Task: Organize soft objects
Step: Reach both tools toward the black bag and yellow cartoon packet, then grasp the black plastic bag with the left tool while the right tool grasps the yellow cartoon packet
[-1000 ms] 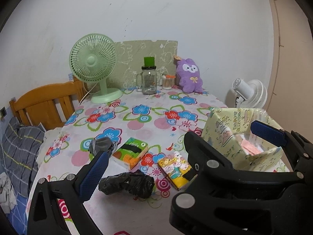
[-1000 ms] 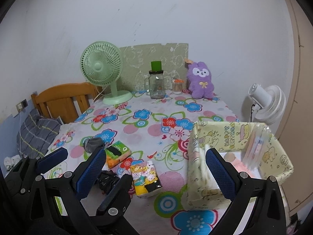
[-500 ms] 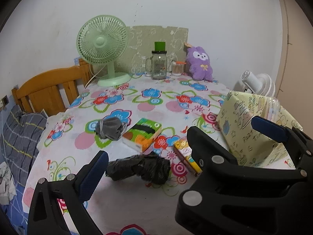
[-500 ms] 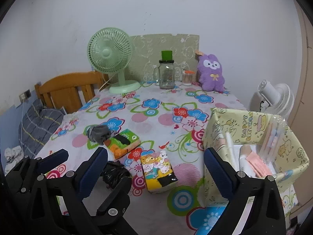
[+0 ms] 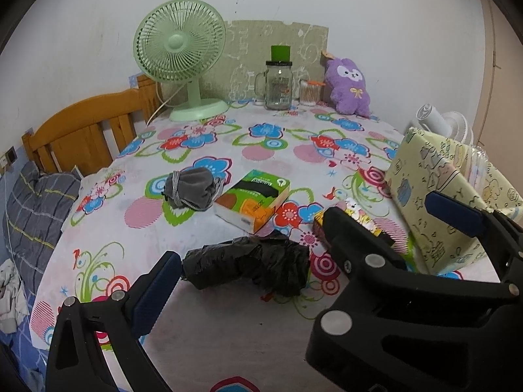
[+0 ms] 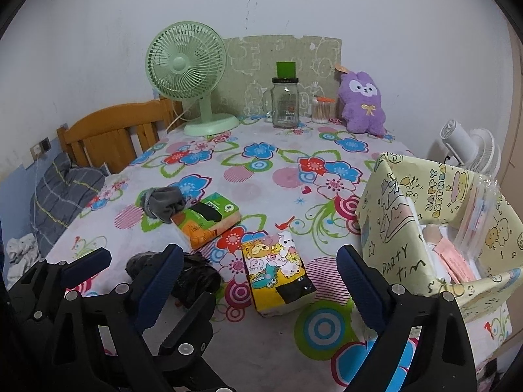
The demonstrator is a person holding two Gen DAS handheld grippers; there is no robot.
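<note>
On the flowered tablecloth lie a crumpled black plastic bag (image 5: 251,266), a grey cloth bundle (image 5: 191,189), a green-and-orange tissue pack (image 5: 253,199) and a cartoon-printed tissue pack (image 6: 278,272). A yellow "Happy Birthday" paper box (image 6: 402,228) stands at the right with pink items inside. My left gripper (image 5: 297,238) is open just above the black bag. My right gripper (image 6: 261,268) is open and empty over the cartoon pack. The black bag (image 6: 193,277), grey bundle (image 6: 161,201) and green pack (image 6: 209,219) also show in the right wrist view.
At the back stand a green fan (image 5: 181,55), a glass jar mug (image 5: 278,85), a small jar of swabs (image 5: 309,93) and a purple plush (image 5: 349,86). A wooden headboard (image 5: 81,134) and bedding lie left. A white fan (image 6: 470,147) stands right.
Both grippers have dropped lower and closer to the table. The black bag now sits nearer the left gripper's fingers. Nothing was picked up.
</note>
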